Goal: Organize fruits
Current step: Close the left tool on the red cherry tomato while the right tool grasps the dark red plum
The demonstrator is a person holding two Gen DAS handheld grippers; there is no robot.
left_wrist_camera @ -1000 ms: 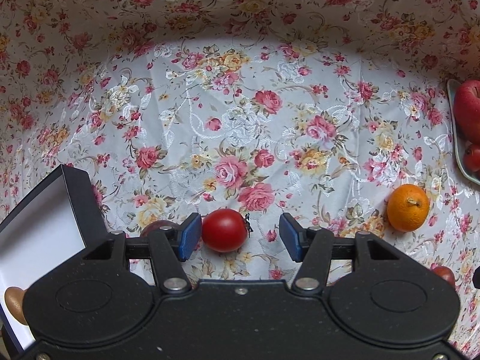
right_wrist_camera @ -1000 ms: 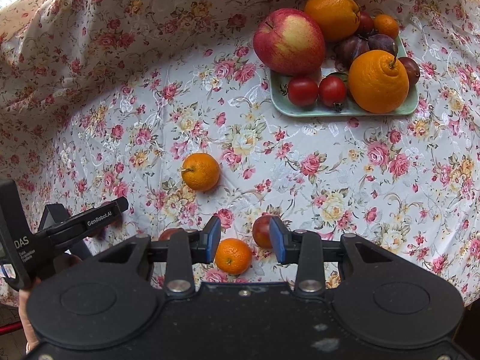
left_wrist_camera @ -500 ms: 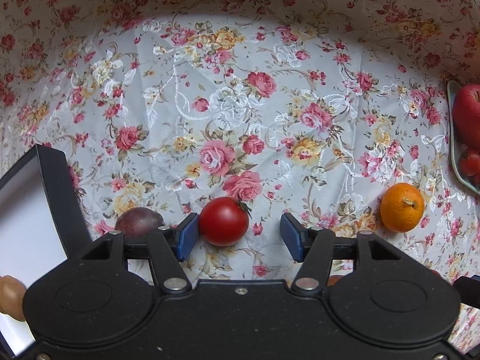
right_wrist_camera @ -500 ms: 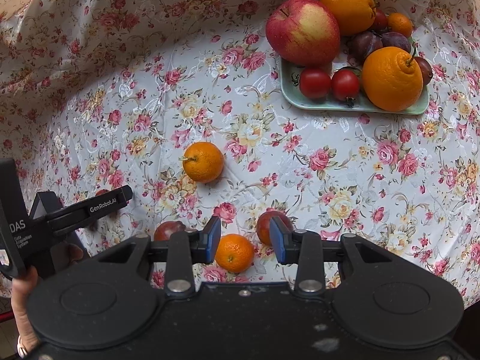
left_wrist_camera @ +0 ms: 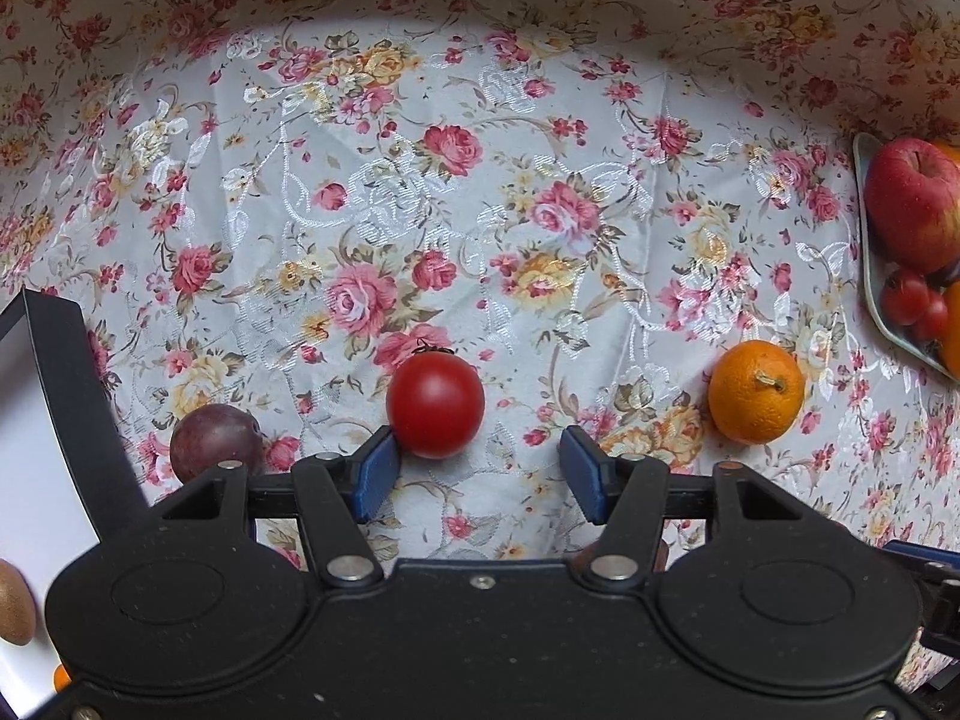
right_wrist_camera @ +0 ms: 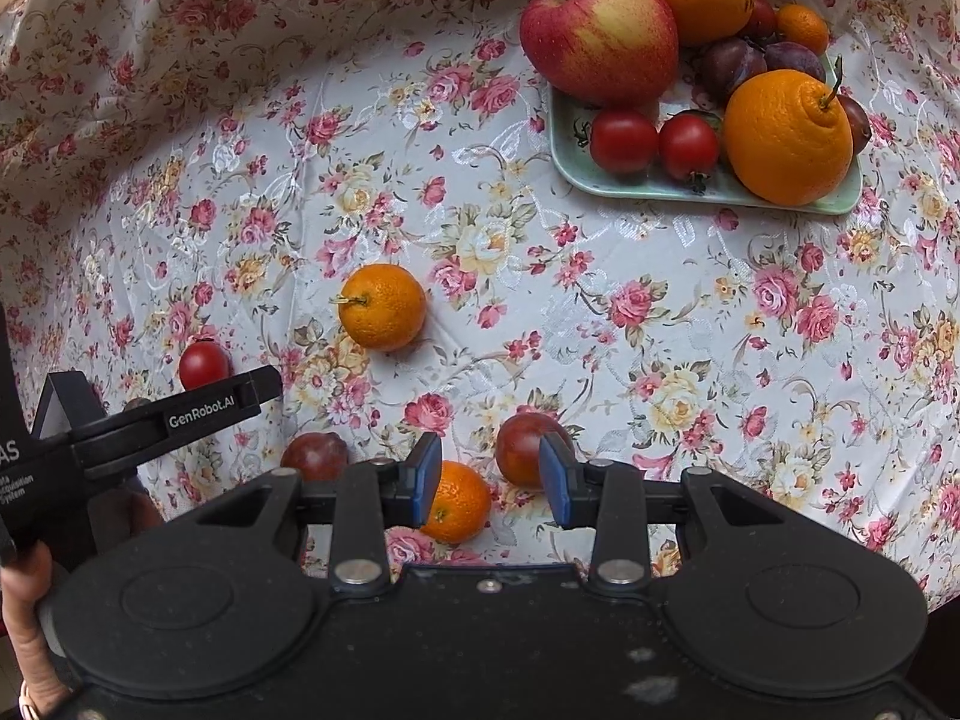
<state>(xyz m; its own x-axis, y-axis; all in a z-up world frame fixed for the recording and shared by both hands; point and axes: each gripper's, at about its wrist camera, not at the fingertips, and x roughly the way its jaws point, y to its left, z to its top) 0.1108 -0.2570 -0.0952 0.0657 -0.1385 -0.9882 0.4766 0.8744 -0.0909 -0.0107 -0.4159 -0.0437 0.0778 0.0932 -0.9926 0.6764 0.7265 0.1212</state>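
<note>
Just ahead of the left gripper (left_wrist_camera: 477, 471), jaws wide and empty, a red tomato (left_wrist_camera: 435, 405) touches its left fingertip. Between the right gripper (right_wrist_camera: 489, 483) fingers, open and empty, lies a small mandarin (right_wrist_camera: 456, 501).

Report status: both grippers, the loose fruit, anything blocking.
Left gripper open, tomato at its tips. Right gripper open over small mandarin. Plum crowds right finger.

A round red tomato (left_wrist_camera: 435, 405), a dark purple plum (left_wrist_camera: 215, 441) and a stemmed orange mandarin (left_wrist_camera: 755, 391) are spread apart on the cloth. More fruit, led by a large red apple (right_wrist_camera: 599, 33), is piled on a pale green tray (right_wrist_camera: 648, 187).
</note>
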